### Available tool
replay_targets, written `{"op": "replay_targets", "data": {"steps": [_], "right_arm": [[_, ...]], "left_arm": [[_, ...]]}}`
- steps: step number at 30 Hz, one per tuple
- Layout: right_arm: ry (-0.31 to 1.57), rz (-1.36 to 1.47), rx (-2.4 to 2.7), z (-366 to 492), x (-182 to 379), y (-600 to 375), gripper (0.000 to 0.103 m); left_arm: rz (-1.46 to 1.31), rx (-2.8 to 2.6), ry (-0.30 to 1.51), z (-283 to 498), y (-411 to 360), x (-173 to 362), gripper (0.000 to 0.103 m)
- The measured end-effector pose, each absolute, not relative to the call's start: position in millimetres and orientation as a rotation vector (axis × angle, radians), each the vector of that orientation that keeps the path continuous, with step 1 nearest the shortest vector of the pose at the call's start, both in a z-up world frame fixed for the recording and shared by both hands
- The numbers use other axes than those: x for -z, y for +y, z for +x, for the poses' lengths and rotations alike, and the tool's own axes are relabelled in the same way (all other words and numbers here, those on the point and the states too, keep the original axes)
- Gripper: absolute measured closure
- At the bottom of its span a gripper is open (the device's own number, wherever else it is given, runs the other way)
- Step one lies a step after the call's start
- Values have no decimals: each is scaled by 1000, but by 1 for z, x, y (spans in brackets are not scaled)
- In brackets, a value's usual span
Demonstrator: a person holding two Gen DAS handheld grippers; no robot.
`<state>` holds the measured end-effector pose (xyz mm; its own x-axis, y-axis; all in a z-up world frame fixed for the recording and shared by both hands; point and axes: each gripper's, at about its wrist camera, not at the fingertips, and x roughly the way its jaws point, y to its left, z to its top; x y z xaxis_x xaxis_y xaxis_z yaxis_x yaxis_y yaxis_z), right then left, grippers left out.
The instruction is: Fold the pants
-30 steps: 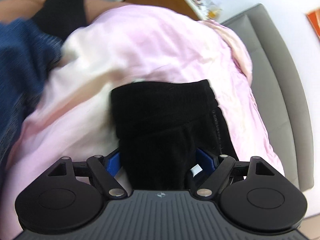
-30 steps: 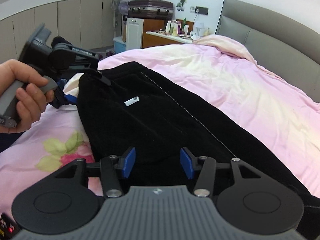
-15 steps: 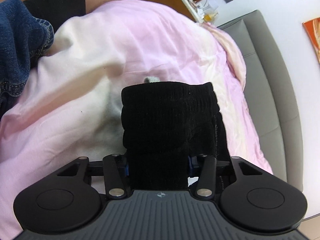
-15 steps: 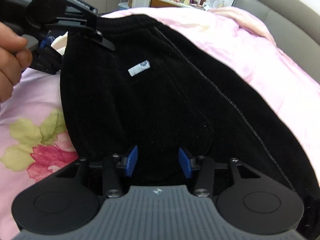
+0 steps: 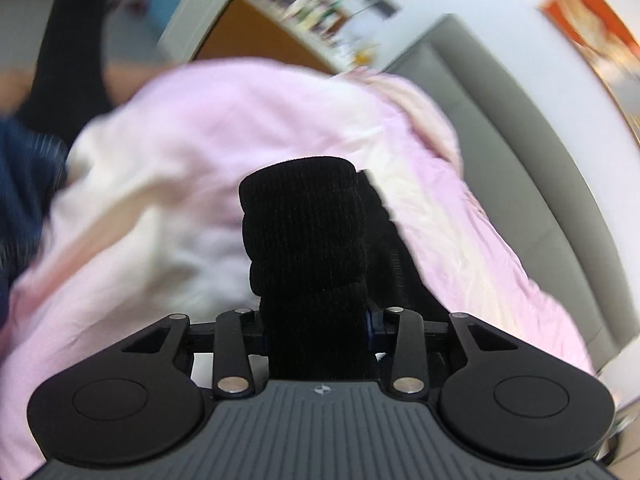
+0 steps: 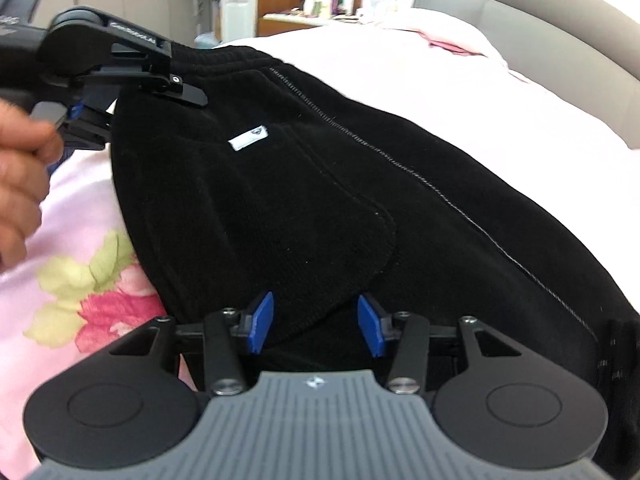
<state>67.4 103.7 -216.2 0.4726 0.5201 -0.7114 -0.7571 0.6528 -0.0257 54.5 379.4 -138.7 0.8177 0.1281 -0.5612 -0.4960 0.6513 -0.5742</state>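
Note:
Black pants [image 6: 304, 184] lie across the pink bedspread [image 6: 440, 92], waistband at the upper left, legs running off to the right. My left gripper [image 5: 316, 328] is shut on the bunched waistband [image 5: 304, 216], which stands up between its fingers and hides the pads. It also shows in the right wrist view [image 6: 120, 60], lifting the waistband corner. My right gripper [image 6: 316, 326] is open, its blue pads [image 6: 260, 322] set either side of a curved fabric edge at the near side of the pants, without closing on it.
A grey padded headboard [image 6: 540, 20] runs along the bed's far right. A flower print [image 6: 100, 300] marks the bedspread at the near left. A wooden desk with bottles [image 6: 304, 8] stands beyond the bed. Blue jeans [image 5: 20, 184] lie at the left.
My left gripper closed on the waistband and lifted it, bunching the fabric narrower. My right gripper moved in closer over the pants and stays open.

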Motion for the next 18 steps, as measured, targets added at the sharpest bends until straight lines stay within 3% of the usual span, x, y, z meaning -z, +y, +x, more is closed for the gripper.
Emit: {"op": "replay_targets", "data": {"steps": [10,18], "right_arm": [[652,-142,-757,40,187,43,58],[616,-59,-618,37,167,-20,57]], "left_arm": [[-296,-194,413,58,283,88,62],[112,20,411,66,209,96,61]]}}
